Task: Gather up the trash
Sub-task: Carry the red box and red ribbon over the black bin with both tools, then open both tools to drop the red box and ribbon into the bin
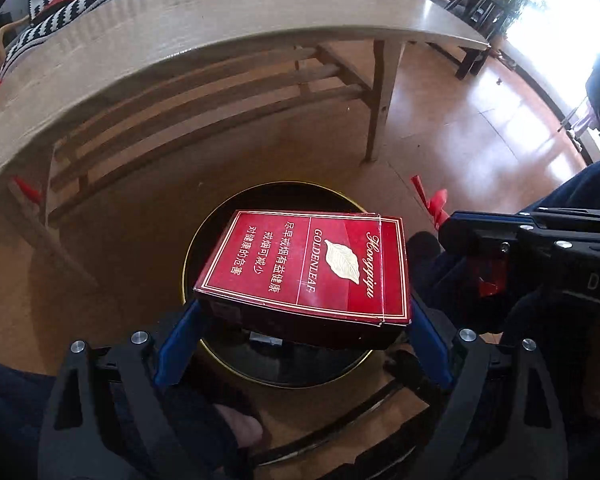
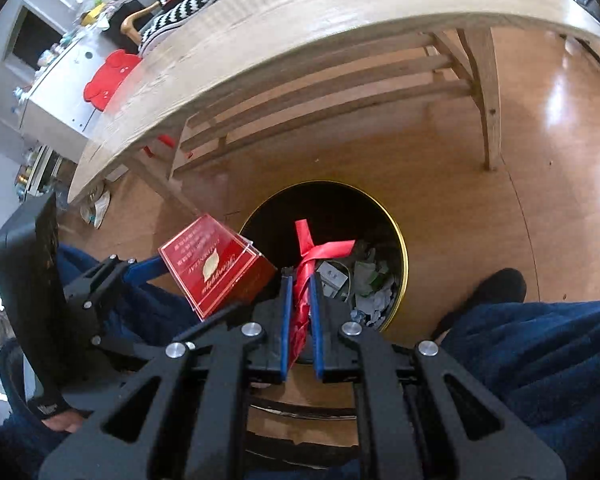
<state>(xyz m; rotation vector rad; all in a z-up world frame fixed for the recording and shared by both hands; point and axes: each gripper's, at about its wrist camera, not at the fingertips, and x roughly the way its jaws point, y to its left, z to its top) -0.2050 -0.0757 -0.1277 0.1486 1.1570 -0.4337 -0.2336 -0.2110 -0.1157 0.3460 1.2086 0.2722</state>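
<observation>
Hovering over bin [image 2: 400, 248] (already part-filled) | left gripper [image 1: 304, 320] pinching cigarette box [image 1: 312, 264] | right gripper [image 2: 300, 312] clamping red ribbon [image 2: 320, 252] | both unreleased

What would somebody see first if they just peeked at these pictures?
First, the shiny red box with a gold leaf on it, squeezed in the left gripper right above the round black bin. Next, the bright red ribbon pinched in the right gripper, hanging over the same bin, which already has crumpled paper inside. Behind it all stands a long wooden table.
</observation>
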